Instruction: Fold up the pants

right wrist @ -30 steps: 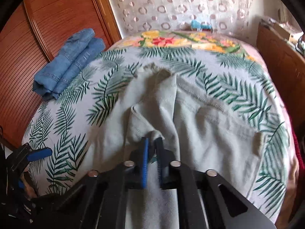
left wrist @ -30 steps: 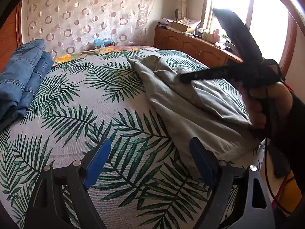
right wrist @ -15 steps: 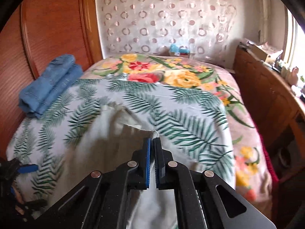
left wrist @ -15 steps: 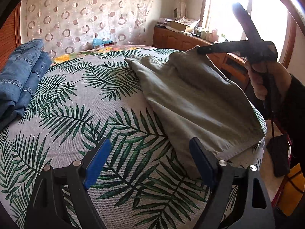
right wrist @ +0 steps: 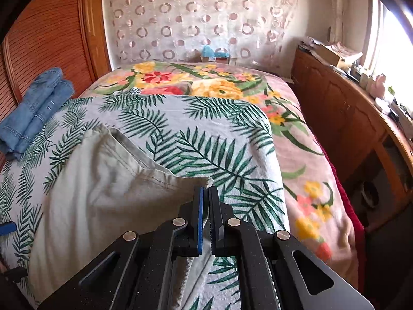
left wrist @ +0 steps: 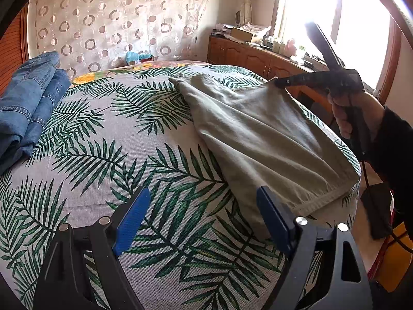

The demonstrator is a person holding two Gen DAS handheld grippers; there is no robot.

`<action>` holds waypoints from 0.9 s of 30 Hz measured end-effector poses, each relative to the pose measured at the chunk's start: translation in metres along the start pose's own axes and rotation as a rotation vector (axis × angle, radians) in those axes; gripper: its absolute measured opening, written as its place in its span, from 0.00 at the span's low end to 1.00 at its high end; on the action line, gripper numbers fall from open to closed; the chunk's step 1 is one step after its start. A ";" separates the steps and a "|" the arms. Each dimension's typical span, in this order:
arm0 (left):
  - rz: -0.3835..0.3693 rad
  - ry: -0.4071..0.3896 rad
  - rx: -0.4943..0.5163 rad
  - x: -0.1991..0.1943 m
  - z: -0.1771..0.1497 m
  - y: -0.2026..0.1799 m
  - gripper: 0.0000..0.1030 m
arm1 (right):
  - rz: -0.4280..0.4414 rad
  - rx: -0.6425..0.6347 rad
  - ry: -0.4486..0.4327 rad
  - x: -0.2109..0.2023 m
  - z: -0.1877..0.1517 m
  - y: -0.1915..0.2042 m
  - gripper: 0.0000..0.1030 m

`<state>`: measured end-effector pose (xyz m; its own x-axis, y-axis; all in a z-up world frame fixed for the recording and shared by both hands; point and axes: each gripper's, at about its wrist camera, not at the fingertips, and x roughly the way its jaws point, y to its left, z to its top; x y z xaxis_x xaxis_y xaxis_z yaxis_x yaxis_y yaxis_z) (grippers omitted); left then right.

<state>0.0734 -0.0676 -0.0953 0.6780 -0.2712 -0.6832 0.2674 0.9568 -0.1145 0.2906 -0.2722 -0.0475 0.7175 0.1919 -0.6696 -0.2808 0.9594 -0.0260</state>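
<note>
Grey-green pants [left wrist: 260, 139] lie on the leaf-print bed cover [left wrist: 108, 160], stretching from the middle toward the near right corner. My right gripper [right wrist: 206, 193] is shut on a corner of the pants [right wrist: 103, 191] and holds it raised above the bed's right side; it also shows in the left wrist view [left wrist: 280, 81]. My left gripper [left wrist: 201, 222] is open and empty, low over the cover, its right pad [left wrist: 271, 219] close to the pants' hem.
Folded blue jeans [left wrist: 28, 103] lie at the bed's left edge, by a wooden wardrobe [right wrist: 44, 41]. A floral blanket [right wrist: 304, 170] covers the bed's far and right side. A wooden sideboard [right wrist: 356, 124] with clutter runs along the right under the window.
My right gripper has lifted the pants' corner and carried it to the right, unfolding the top layer and spreading the cloth. My left gripper has stayed in place, open.
</note>
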 end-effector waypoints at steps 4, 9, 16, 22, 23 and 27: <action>0.000 0.000 -0.001 0.000 0.000 0.000 0.83 | -0.003 0.030 0.003 0.002 -0.002 -0.008 0.04; 0.001 0.001 0.000 0.000 0.000 0.000 0.83 | -0.011 0.064 0.009 -0.001 -0.007 -0.016 0.08; 0.003 0.009 0.001 0.002 -0.002 0.000 0.83 | 0.025 0.073 0.000 -0.008 -0.016 -0.012 0.16; 0.002 0.014 0.000 0.003 -0.002 0.001 0.83 | 0.073 0.069 -0.022 -0.032 -0.036 0.003 0.17; 0.002 0.015 0.000 0.003 -0.002 0.001 0.83 | 0.079 0.065 -0.025 -0.036 -0.041 0.005 0.17; 0.003 0.024 0.004 0.005 -0.003 0.000 0.83 | 0.075 0.028 -0.022 -0.042 -0.051 0.011 0.17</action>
<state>0.0747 -0.0689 -0.1013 0.6620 -0.2657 -0.7009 0.2684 0.9571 -0.1093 0.2251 -0.2804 -0.0579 0.7087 0.2678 -0.6527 -0.3167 0.9475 0.0448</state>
